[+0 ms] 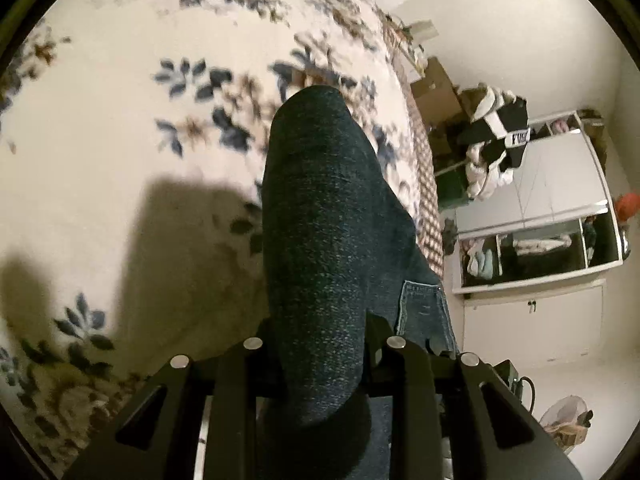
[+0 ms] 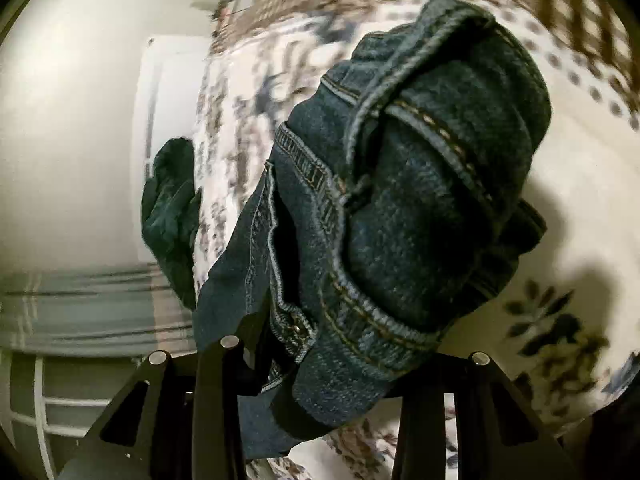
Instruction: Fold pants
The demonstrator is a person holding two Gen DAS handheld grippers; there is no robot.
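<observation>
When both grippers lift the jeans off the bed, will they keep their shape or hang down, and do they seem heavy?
The jeans will probably sag: in the right wrist view they bunch into thick folds around the right gripper. They seem fairly heavy, given the dense denim and stitched seams. Slipping looks unlikely, since the coarse cloth fills the left gripper above the floral bedspread.

Black grippers (image 1: 320, 364), silver pins (image 1: 253, 343)

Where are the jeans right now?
The jeans hang between both grippers above the flowery bedspread: the left gripper pinches a leg, the right gripper the bunched waistband.
</observation>
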